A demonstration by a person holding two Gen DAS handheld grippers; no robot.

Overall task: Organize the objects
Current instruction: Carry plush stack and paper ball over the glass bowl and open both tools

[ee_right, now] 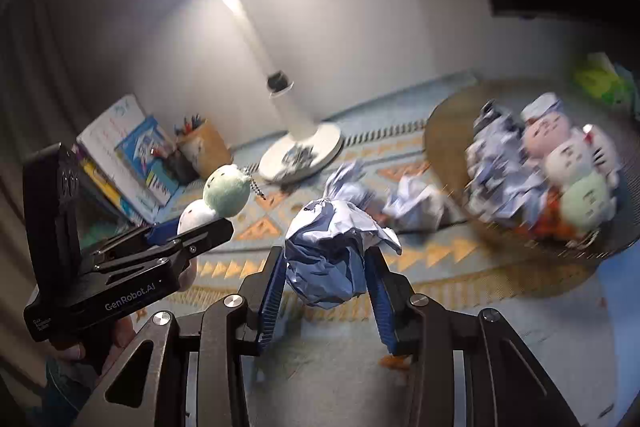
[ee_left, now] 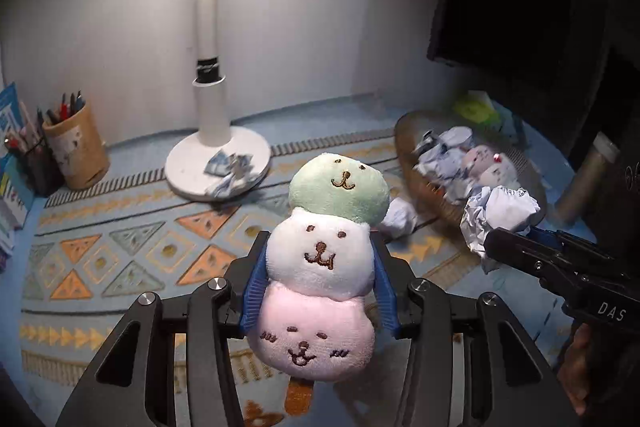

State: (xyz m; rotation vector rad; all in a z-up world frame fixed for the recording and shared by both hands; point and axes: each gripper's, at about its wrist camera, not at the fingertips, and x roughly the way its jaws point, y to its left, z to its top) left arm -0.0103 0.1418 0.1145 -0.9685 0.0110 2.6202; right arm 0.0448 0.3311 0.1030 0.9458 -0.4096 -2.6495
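My left gripper [ee_left: 320, 247] is shut on a plush toy [ee_left: 324, 259] of three stacked faces, green, white and pink, held above the patterned mat [ee_left: 120, 251]. It also shows in the right wrist view [ee_right: 212, 199]. My right gripper [ee_right: 324, 255] is shut on a crumpled paper ball [ee_right: 332, 255], also seen in the left wrist view [ee_left: 500, 219]. A round brown basket [ee_left: 416, 163] at the right holds crumpled papers and another plush toy [ee_right: 568, 163]. More paper balls [ee_right: 416, 207] lie on the mat.
A white desk lamp [ee_left: 216, 163] stands at the back with a paper scrap [ee_left: 230, 173] on its base. A pen holder [ee_left: 76, 151] and books [ee_right: 128, 159] stand at the left. A green packet [ee_left: 476, 111] and a tube [ee_left: 584, 179] lie at the right.
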